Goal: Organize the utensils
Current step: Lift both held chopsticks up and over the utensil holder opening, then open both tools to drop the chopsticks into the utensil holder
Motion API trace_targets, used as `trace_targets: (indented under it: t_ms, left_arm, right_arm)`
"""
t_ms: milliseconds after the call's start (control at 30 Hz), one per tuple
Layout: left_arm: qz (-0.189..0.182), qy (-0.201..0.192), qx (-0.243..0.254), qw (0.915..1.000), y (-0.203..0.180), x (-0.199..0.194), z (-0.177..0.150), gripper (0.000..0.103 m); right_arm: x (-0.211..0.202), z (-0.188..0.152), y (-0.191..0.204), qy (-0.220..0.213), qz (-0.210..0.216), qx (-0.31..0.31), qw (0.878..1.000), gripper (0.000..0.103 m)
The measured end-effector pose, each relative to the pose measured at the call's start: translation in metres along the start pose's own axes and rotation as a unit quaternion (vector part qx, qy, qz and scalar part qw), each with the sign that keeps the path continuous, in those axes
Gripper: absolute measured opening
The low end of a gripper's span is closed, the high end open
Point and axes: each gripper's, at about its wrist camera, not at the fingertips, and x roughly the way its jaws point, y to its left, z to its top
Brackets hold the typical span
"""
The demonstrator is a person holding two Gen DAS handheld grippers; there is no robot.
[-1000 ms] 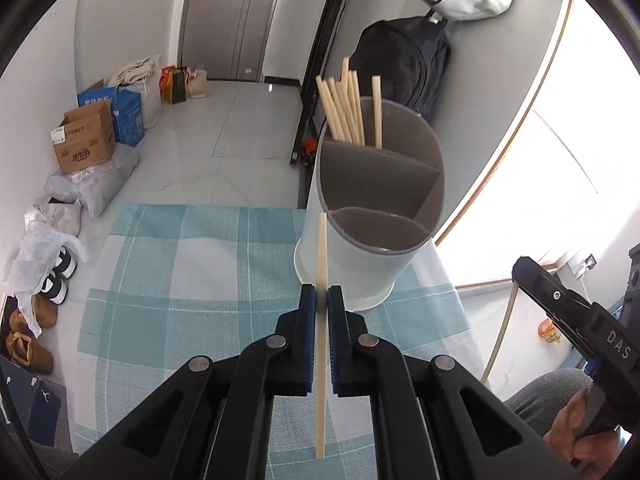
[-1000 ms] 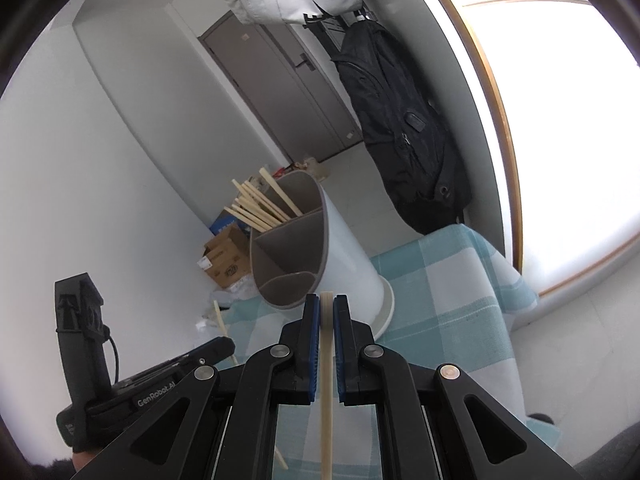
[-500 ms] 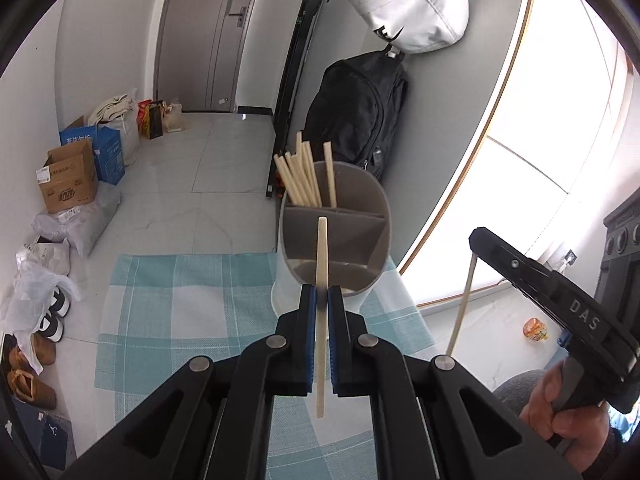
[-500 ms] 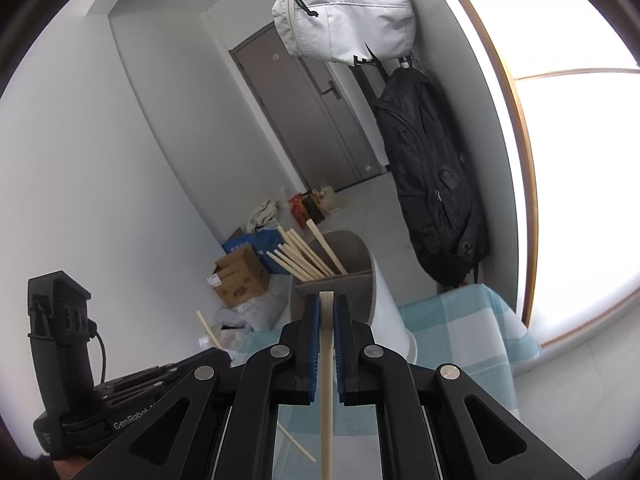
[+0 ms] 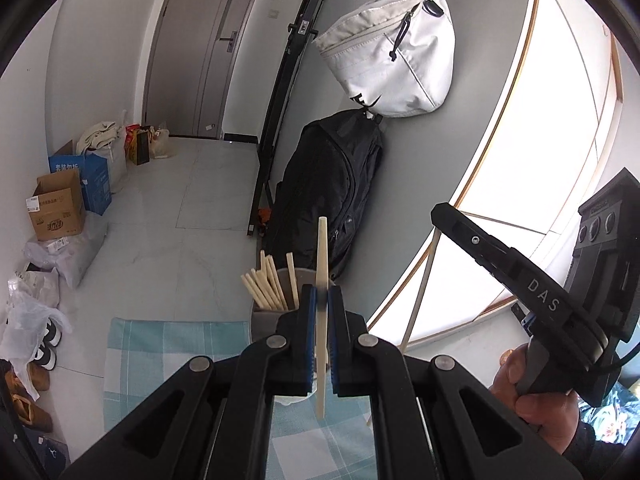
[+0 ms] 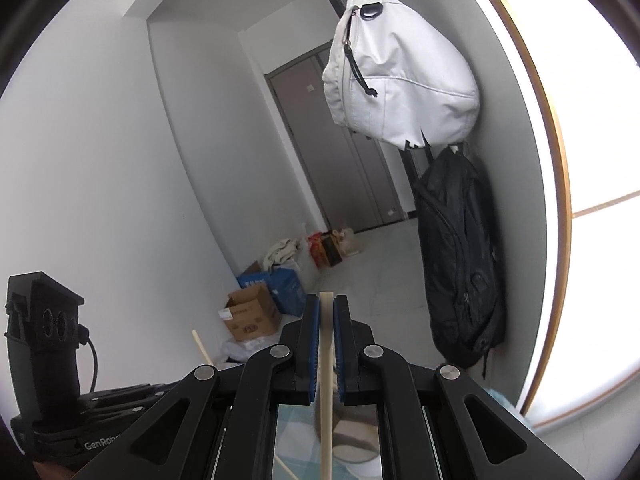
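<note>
My left gripper (image 5: 321, 300) is shut on a pale wooden chopstick (image 5: 322, 264) held upright, its top poking above the fingers. Behind and below it stands a grey utensil holder (image 5: 266, 316) with several chopsticks (image 5: 268, 286) in its back compartment. My right gripper (image 6: 326, 312) is shut on another chopstick (image 6: 325, 408), also upright. It also shows at the right of the left wrist view (image 5: 532, 292) with its chopstick (image 5: 420, 300) hanging down. The holder's rim (image 6: 356, 446) shows low in the right wrist view, mostly hidden by the fingers.
A teal checked cloth (image 5: 160, 356) covers the table. A black backpack (image 5: 336, 196) and a white bag (image 5: 392, 52) hang on the wall behind the holder. Boxes (image 5: 60, 208) and bags lie on the floor at the left. A bright window (image 5: 560, 160) is at the right.
Both grippers have risen and tilted up with their chopsticks. The holder has dropped low in both views and looks smaller.
</note>
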Motion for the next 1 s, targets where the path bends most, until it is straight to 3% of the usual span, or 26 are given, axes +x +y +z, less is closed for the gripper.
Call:
trace_targets:
  t_ms: [267, 467, 1000]
  left_arm:
    - [-0.003, -0.026, -0.004, 0.9997, 0.008, 0.01, 0.042, 0.002]
    - [-0.004, -0.03, -0.012, 0.9995, 0.022, 0.033, 0.054, 0.002]
    - [-0.015, -0.04, -0.027, 0.9987, 0.045, 0.074, 0.03, 0.002]
  right_arm:
    - [0.039, 0.05, 0.005, -0.026, 0.006, -0.034, 0.999, 0.006]
    - [0.069, 0.064, 0.009, -0.039, 0.01, -0.067, 0.997, 0.006]
    - [0.119, 0.012, -0.015, -0.029, 0.015, -0.109, 0.994, 0.006]
